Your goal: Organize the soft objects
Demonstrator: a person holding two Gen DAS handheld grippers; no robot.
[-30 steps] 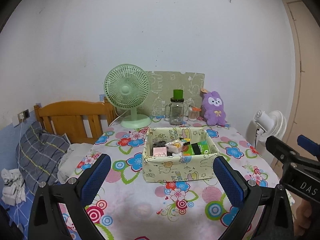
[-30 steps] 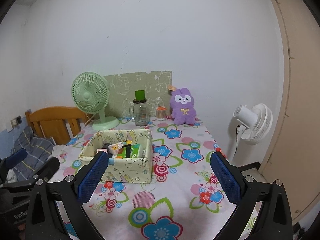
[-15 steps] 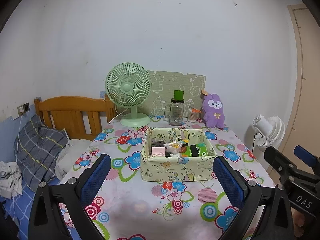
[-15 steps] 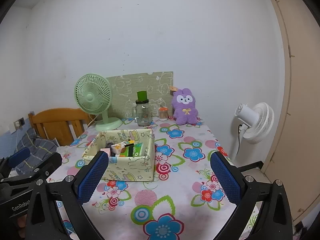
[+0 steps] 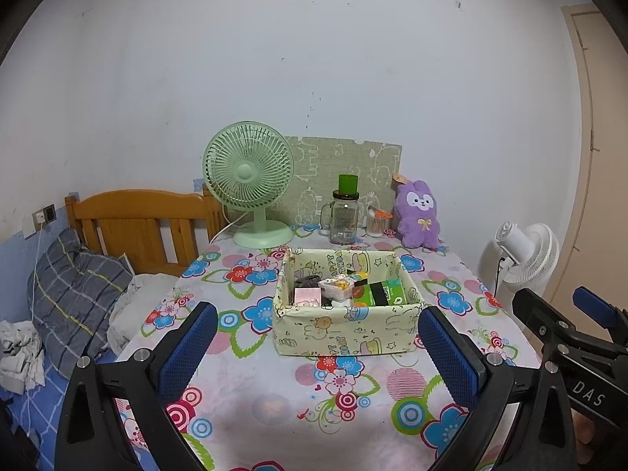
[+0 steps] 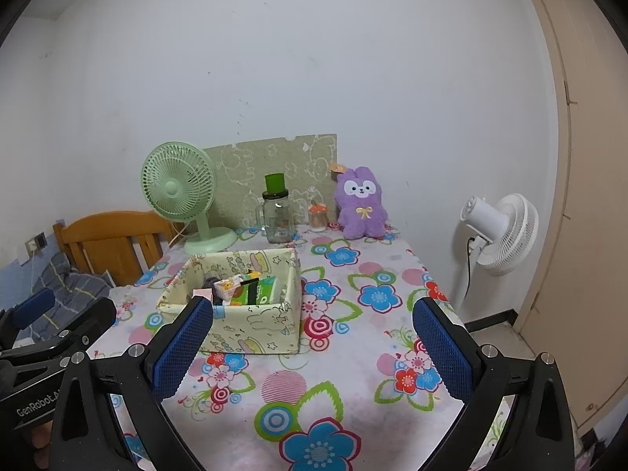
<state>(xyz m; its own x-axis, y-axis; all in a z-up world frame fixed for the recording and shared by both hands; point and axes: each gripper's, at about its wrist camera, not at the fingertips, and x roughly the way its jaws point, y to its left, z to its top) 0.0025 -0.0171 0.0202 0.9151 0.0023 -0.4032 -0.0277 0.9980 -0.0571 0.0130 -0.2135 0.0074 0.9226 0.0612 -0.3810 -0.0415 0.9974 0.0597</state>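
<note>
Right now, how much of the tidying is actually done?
Several small items already sit in the fabric box. Nothing is in hand: the left gripper and right gripper are both open and empty. The purple plush bunny stands by the wall, outside the box.

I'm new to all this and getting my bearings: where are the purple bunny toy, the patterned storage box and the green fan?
purple bunny toy [image 6: 361, 212], right wrist view, on its belly.
patterned storage box [image 5: 345, 333], left wrist view, on its front wall.
green fan [image 5: 248, 165], left wrist view, on its grille.
</note>
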